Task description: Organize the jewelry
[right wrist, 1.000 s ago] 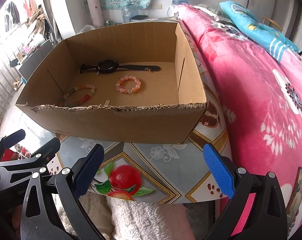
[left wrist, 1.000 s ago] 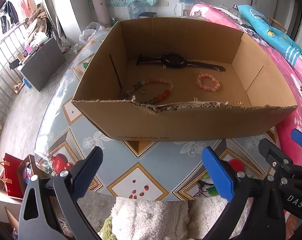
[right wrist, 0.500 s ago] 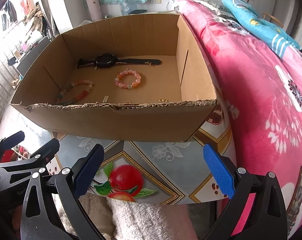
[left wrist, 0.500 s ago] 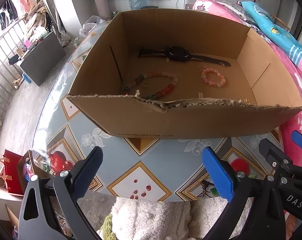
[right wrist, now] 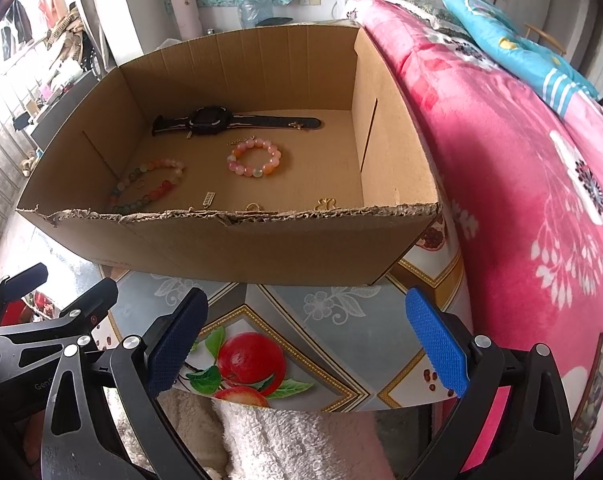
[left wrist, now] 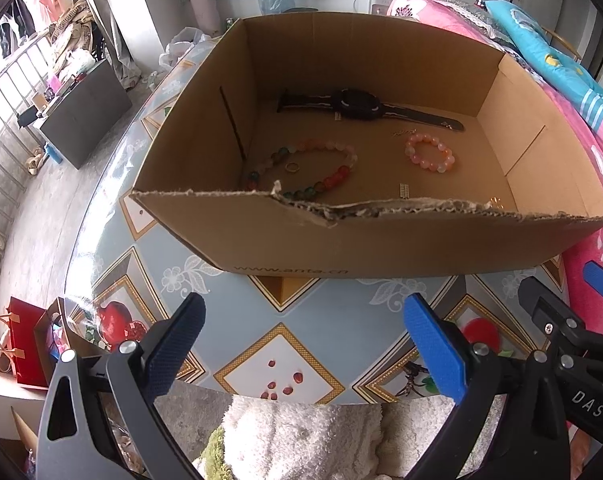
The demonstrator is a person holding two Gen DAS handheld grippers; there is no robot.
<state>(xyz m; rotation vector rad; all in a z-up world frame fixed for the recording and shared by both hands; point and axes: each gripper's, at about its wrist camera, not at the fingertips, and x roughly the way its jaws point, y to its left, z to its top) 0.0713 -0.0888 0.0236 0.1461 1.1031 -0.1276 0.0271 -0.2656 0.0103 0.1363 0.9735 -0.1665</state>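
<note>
An open cardboard box (left wrist: 341, 244) (right wrist: 241, 248) stands on the patterned table. On its floor lie a black watch (left wrist: 357, 105) (right wrist: 213, 121), a pink bead bracelet (left wrist: 430, 154) (right wrist: 254, 157), a long multicoloured bead strand (left wrist: 313, 168) (right wrist: 147, 184) with a small gold ring (left wrist: 292, 167) inside it, and small gold pieces (right wrist: 326, 203) by the near wall. My left gripper (left wrist: 305, 340) and right gripper (right wrist: 305, 340) both hang open in front of the box, over the table's near edge, holding nothing.
A pink flowered quilt (right wrist: 521, 184) on a bed lies right of the table. The right gripper's body (left wrist: 561, 332) shows at the left view's right edge. A white fluffy cloth (left wrist: 301, 436) lies below. Red bags (left wrist: 25, 344) and a grey cabinet (left wrist: 81, 120) stand on the left floor.
Both cameras have risen and tilted, so more of the box floor shows, including gold pieces near the front wall. Both grippers stay open; the jewelry has not moved.
</note>
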